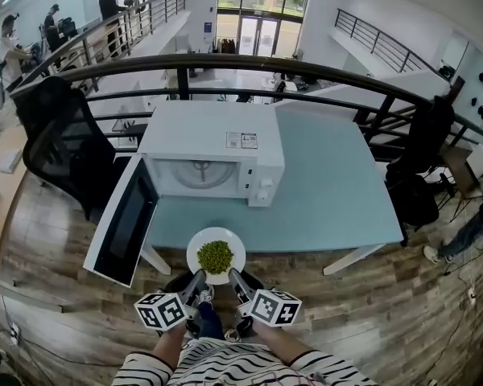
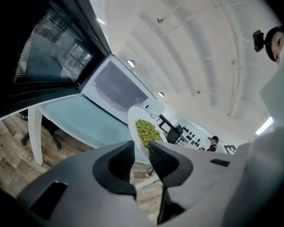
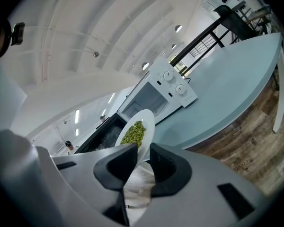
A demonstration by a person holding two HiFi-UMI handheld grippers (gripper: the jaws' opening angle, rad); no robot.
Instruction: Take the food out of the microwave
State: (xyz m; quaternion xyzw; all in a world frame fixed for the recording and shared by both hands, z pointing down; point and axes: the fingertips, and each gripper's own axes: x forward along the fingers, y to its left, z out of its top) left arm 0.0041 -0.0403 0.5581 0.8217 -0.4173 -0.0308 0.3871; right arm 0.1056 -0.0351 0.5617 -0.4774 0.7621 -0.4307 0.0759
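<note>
Food [image 1: 215, 256], a loose heap of small green pieces that look like peas, sits in the middle of a white plate [image 1: 195, 248], and the plate is outside the microwave [image 1: 213, 143], over the near edge of the pale blue surface [image 1: 338, 183], at about 6 o'clock from the open cavity. The cavity shows only its glass turntable, and the door [image 1: 125, 219] hangs wide open toward 8 o'clock. The person carries the plate with both tools: the left hand-held gripper [image 1: 200, 283] has the rim at roughly 7 o'clock and the right hand-held gripper [image 1: 233, 283] has it at roughly 5 o'clock. Each has its jaws drawn partway in, and each gripper's own view shows the thin edge of the plate pinched between the ribbed pads. Whether the plate's underside brushes the surface I cannot tell. I judge the plate to be stiff, glossy and breakable, so it could slip in a pinch this narrow, and the two grips sit close together on the near side, leaving the far side unsupported. The peas look light and free to roll, so the plate wants keeping level. The bare rim is the sensible place to hold, well away from the food, and a wider spread between the two grips would steady it better.
</note>
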